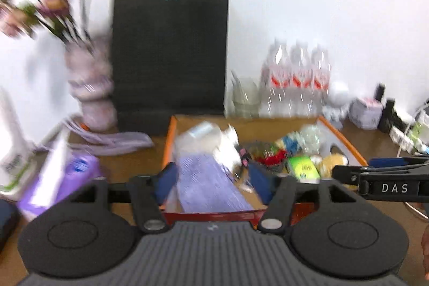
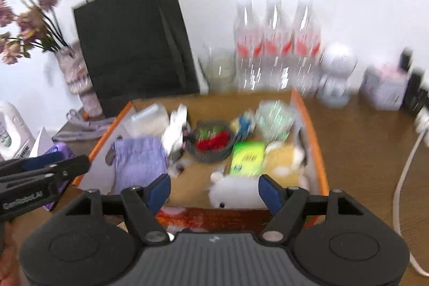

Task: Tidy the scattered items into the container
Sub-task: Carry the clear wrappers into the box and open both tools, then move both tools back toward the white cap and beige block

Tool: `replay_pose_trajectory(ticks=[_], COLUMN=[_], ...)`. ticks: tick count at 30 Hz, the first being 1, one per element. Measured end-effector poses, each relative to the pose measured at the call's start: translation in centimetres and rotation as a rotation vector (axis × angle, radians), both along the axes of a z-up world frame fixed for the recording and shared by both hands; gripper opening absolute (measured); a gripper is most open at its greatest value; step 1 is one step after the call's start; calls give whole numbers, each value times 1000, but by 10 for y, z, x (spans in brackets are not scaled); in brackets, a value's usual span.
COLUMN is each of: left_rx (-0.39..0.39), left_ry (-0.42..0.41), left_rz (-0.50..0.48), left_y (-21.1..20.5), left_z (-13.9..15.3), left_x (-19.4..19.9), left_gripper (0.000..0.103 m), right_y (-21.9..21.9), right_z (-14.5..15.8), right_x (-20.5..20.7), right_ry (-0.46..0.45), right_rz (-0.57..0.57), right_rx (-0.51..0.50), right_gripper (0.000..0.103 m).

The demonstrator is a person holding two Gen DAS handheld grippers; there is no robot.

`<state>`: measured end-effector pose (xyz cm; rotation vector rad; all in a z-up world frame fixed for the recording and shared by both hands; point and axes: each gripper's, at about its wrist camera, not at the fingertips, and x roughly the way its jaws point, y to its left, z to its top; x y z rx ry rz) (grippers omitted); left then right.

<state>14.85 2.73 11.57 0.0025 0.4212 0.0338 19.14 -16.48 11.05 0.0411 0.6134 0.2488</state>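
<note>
Left wrist view shows the left gripper [image 1: 211, 178] with fingers apart and empty above the orange-rimmed box [image 1: 167, 141] on the desk [image 1: 128, 160], over a purple cloth [image 1: 209, 184]. Right gripper [image 2: 214, 190] likewise gapes empty above a white plush toy [image 2: 236, 192] inside the box.

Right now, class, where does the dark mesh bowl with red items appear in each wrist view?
Left wrist: the mesh bowl sits right of centre in the orange-rimmed box.
Right wrist: the bowl lies near mid-frame.
Shared landmark: the green packet just right of it.
</note>
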Motion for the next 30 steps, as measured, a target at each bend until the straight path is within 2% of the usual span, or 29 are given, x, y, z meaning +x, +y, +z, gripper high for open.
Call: replay_pose_trajectory(ticks=[2,5,6,9,12,15,19,22,25,26,28,30], left_rx=[10,9,8,12,-10,-59,-19,-29,-34,-39,-53,-65], left_ry=[-93,-171,-177,-191,-188,-166,-129,-100,-75,-68,-51,-13], left_rz=[31,54,60,68,71,51,24,28,28,31,21,-4], left_y=[-4,-8,-9,-13,-14,-11,-14,-13,-11,-10,-5,1], left_z=[-1,-8,-12,-27,-44,-62,-82,-87,-85,-84,-84,-83], left_x=[-28,-64,-75,-116,-163,-213,-256,-261,-250,-245,-236,-222], left_gripper=[78,91,96,100,103,103,103,103,103,103,103,89], right_y=[2,-1,-4,-9,-10,-17,-26,-29,-30,-31,-32,-29], right_z=[1,-3,-6,-10,-20,-32,-53,-65,-68,-67,-67,-67], right_x=[-33,-73,-86,-123,-172,-219,-265,-278,-273,-268,-256,-239], right_ry=[-136,-249,-267,-300,-333,-327,-287,-262,-228,-220,-190,-156], right_rz=[-34,-29,-20,8,17,25,64,72,59,64,91,121], right_rx=[-46,-39,-16,43,53,82,90,79,65,68,76,77], right_gripper=[77,80,81,82,87,89,90,90,89,88,71,63])
